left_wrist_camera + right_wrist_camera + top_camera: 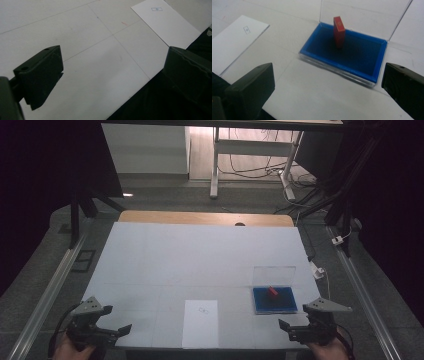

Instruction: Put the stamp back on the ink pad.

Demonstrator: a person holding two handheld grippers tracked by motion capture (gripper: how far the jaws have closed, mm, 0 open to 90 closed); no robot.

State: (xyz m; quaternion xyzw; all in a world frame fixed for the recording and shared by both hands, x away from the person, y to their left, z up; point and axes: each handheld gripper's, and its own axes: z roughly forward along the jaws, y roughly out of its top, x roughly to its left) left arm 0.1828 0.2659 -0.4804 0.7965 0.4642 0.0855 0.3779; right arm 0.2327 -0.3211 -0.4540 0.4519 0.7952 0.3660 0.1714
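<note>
One small red block (339, 31) stands upright on the dark blue lining of a shallow clear case (372, 78) whose transparent lid (362, 15) is raised behind it, toward the right near part of the white bench (200, 255); a white sheet of paper (200, 322) bearing a small printed rectangle lies flat to the case's left. Left tongs (114, 329) and right tongs (290, 330), each in a hand at the bench's near edge, are spread wide, holding and touching nothing.
</note>
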